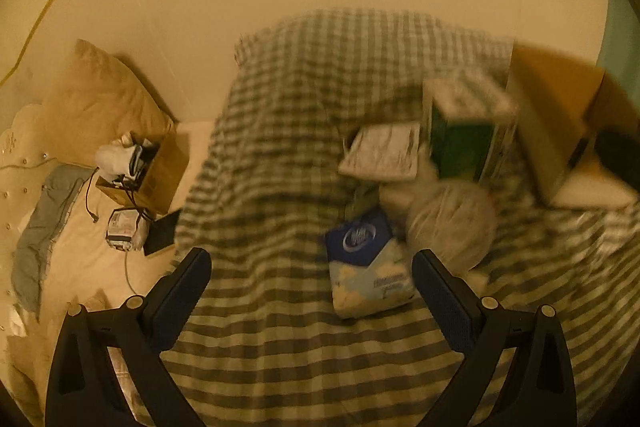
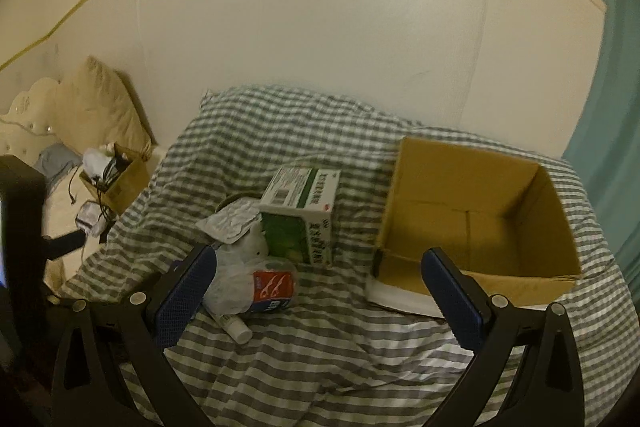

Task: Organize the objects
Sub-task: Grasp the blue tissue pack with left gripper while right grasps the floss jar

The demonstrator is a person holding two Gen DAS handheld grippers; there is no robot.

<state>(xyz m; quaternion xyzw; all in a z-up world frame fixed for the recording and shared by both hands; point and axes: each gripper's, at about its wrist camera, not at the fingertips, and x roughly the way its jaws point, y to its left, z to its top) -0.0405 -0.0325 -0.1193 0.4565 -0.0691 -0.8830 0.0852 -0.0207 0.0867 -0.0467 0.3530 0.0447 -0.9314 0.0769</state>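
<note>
Checked grey-and-white bedding (image 2: 320, 359) carries everything. I hold my left claw (image 1: 312, 267) wide apart and empty above the blue tissue pack (image 1: 366, 263). The bagged items (image 2: 256, 279) and green carton (image 2: 300, 215) sit clustered mid-bed, evidently staged for packing. My right claw (image 2: 318, 269) gapes, empty, beside the open cardboard box (image 2: 476, 215).

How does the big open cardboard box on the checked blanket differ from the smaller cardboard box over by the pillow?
The big cardboard box is empty, its bare floor showing; the small cardboard box is stuffed with cables and white items. The big one sits on the checked blanket, the small one on the cream sheet near the pillow. Both are brown, open-topped.
</note>
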